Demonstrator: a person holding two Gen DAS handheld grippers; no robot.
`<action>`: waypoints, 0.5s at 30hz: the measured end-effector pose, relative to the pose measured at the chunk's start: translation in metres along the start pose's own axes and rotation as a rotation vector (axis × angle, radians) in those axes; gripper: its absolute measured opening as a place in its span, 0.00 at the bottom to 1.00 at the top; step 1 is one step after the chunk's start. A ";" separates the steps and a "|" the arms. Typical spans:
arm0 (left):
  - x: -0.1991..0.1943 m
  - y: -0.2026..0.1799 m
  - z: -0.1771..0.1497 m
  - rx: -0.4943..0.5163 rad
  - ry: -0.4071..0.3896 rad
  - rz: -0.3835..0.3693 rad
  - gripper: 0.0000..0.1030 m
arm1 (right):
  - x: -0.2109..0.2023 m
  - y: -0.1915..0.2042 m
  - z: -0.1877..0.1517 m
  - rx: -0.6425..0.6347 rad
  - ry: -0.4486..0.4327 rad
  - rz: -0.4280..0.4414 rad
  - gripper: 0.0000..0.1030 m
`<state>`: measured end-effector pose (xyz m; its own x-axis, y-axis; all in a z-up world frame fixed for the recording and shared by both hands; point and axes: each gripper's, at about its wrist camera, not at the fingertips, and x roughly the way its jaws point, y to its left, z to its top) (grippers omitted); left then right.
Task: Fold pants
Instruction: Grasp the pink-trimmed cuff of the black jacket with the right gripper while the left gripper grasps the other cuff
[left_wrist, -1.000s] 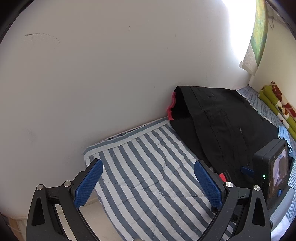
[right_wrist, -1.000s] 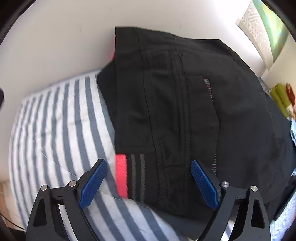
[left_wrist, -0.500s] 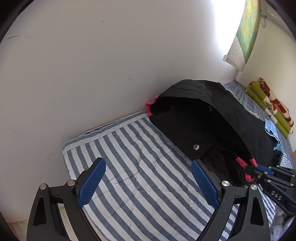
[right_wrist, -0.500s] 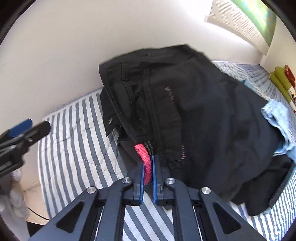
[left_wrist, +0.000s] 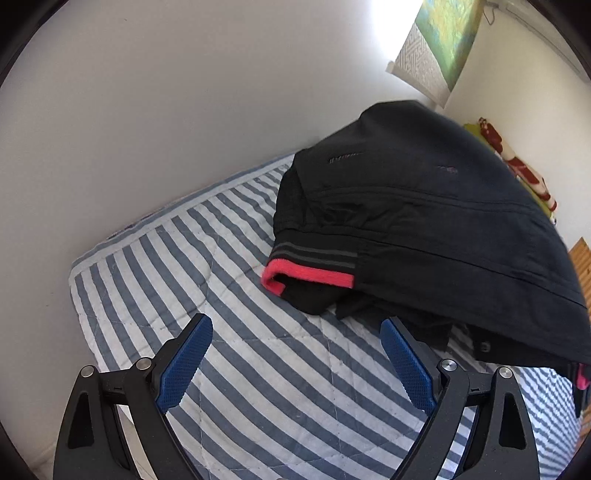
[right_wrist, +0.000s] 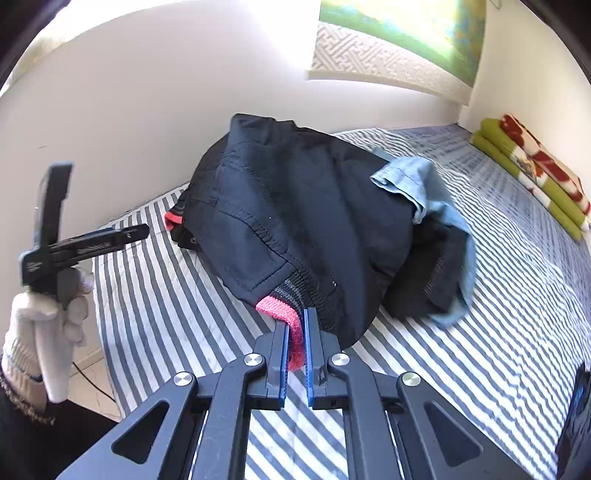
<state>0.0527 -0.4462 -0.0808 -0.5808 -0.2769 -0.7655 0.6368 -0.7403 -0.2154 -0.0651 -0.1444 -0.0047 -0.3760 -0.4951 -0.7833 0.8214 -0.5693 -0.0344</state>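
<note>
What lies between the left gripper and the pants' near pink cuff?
Only bare striped quilt. The left wrist view shows the left gripper wide open with nothing between it and the cuff of the pants.

One black pants (right_wrist: 295, 206), one blue garment (right_wrist: 424, 184), one striped quilt (right_wrist: 480, 295), two grippers (right_wrist: 294, 325) (left_wrist: 295, 365)

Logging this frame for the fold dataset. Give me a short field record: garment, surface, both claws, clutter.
garment: black pants, pink waistband trim, bunched and lifted at one end
surface: striped quilt on a bed by a white wall
right claw: shut on the pink waistband
left claw: open, empty, above the quilt near the other waistband corner
clutter: light blue garment on the pants; folded green and red blanket at the far end
</note>
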 end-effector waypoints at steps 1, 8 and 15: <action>0.005 -0.002 -0.002 0.002 0.012 0.003 0.92 | -0.008 -0.003 -0.008 0.011 0.000 -0.009 0.06; 0.016 -0.016 -0.015 0.021 0.033 -0.031 0.93 | -0.046 -0.015 -0.038 0.052 0.012 -0.059 0.06; 0.050 -0.032 -0.035 -0.063 0.170 -0.254 0.53 | -0.077 -0.027 -0.079 0.146 0.027 -0.068 0.03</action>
<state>0.0208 -0.4147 -0.1335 -0.6355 0.0221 -0.7718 0.5155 -0.7320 -0.4454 -0.0247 -0.0388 0.0079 -0.4157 -0.4352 -0.7987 0.7225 -0.6913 0.0006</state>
